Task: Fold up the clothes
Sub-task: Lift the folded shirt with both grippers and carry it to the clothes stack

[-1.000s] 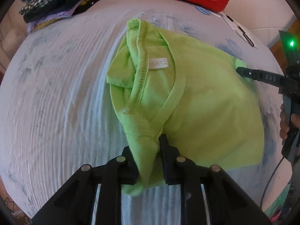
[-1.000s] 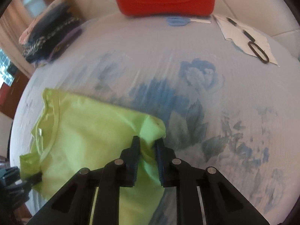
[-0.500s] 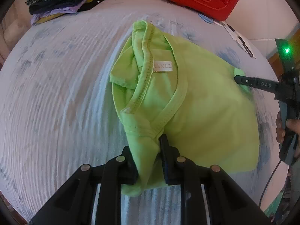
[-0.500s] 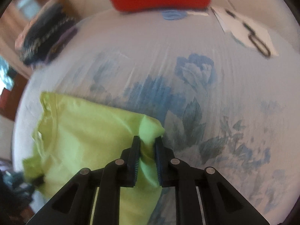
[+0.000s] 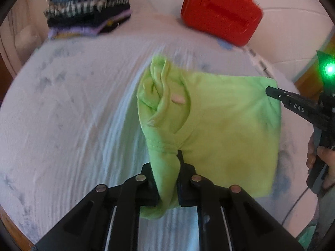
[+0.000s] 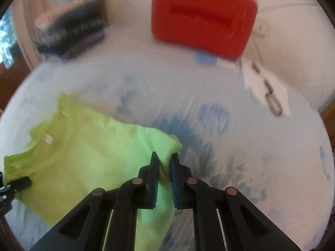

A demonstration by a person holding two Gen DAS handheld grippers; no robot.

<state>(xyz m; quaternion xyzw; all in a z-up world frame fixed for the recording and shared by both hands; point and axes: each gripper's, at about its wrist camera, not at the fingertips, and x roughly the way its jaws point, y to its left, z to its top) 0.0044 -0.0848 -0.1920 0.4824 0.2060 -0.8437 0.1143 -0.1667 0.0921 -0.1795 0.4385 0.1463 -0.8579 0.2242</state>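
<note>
We hold a lime-green T-shirt [image 5: 219, 129] between both grippers, over a bed covered in a white sheet with blue flower print [image 5: 73, 115]. The left gripper [image 5: 167, 177] has its jaws closing on a bunched fold near the neckline, and the cloth fills the gap between the pads. The right gripper [image 6: 164, 167] is closing on the shirt's far corner, a pinch of green fabric squeezed between its blue-ribbed pads.

In the left wrist view the right gripper's finger reaches in from the right edge, and we can read "DAS" in pale letters on its black side — above it a green light [image 5: 329, 69] glows. A hand [image 5: 320, 163] grips the handle below.

The shirt's neck label [image 5: 178, 99] shows as a small pale patch inside the collar (too blurred for us to read any writing).

At the far side of the bed sit a stack of folded clothes [image 5: 88, 12] on the left and a red plastic case [image 5: 222, 14] with a handle on the right. Near the case lies a white paper [image 6: 263, 87] with a dark, blurred object on it — we cannot tell what.
</note>
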